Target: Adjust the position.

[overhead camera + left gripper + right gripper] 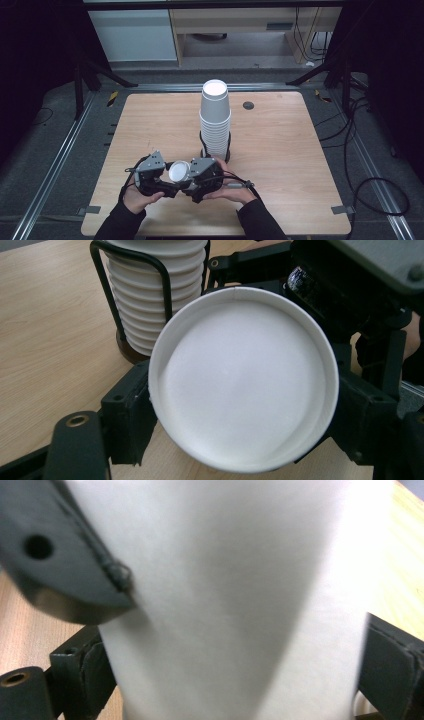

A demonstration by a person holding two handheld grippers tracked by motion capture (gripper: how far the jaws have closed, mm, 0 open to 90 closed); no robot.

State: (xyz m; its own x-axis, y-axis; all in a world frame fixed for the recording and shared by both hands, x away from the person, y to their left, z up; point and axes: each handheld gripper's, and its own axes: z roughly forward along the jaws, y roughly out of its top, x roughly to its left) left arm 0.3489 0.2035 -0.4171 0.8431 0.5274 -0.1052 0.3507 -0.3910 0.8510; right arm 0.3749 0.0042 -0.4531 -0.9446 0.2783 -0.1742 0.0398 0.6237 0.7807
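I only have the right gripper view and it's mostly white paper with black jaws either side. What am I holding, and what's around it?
Observer: A single paper cup, held between the right gripper and the left gripper, low over the table's near edge.
Operator: Which way does the cup face?
Observer: In the left gripper view its round end faces the left camera.
Operator: Anything close behind?
Observer: A tall cup stack in a black wire holder.

cup (pixel 240 605) blurred, cropped top and bottom; stack (pixel 150 295) top cropped
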